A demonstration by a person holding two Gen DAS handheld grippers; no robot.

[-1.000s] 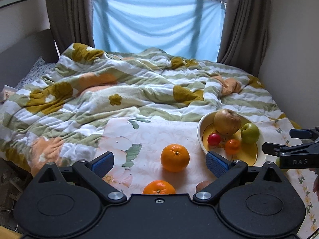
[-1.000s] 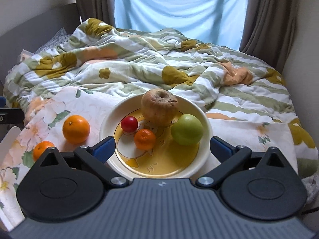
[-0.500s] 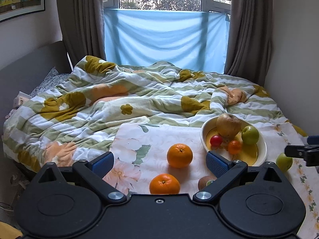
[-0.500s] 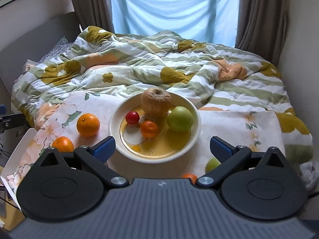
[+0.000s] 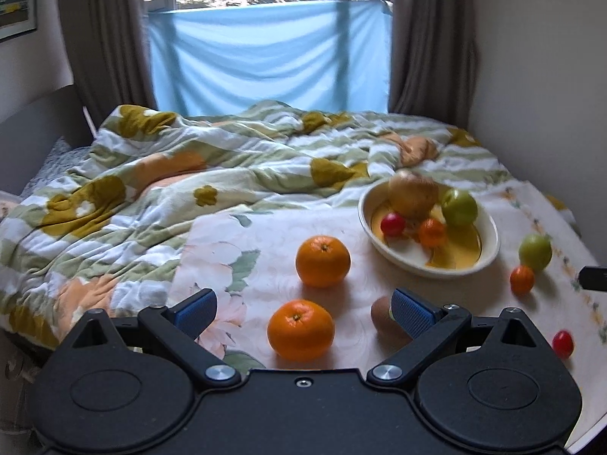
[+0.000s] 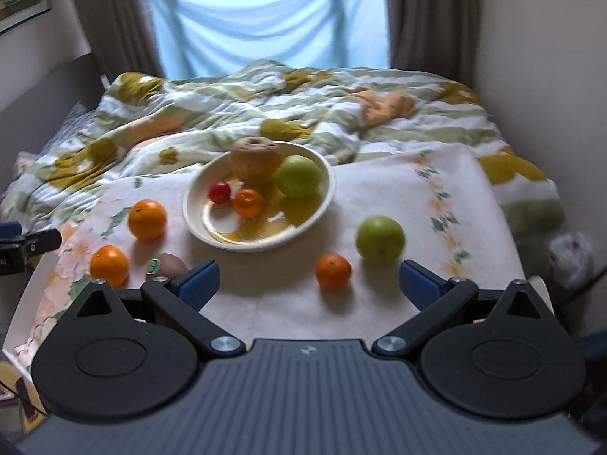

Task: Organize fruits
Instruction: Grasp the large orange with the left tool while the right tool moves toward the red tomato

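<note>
Fruit sits partly in a cream bowl [image 6: 261, 240], partly loose on a floral-cloth board [image 6: 379, 303] laid over the bed. In the bowl: a brown wrinkled apple [image 6: 255, 159] at the back, a green apple [image 6: 299, 175] touching it, a small red fruit [image 6: 219, 192] and a small orange [image 6: 248, 202] in front. Loose, left of the bowl: two oranges [image 6: 147, 219] [image 6: 109, 265] and a brown fruit, probably a kiwi [image 6: 170, 264], half hidden behind the right claw's finger. Loose, right of the bowl: a second green apple [image 6: 380, 239] with a small mandarin [image 6: 333, 271] just beside it; the left wrist view also shows a tiny red fruit [image 5: 562, 344] near the board's edge. Right claw [image 6: 309, 280] is spread wide, nothing between its pads, hovering near the mandarin. Left claw [image 5: 303, 309] is also spread apart and empty, with the nearer orange between its fingers but not touched. Behind, a rumpled flowered quilt [image 6: 227, 113], blue window cloth [image 6: 265, 26] and brown curtains [image 6: 428, 15].
</note>
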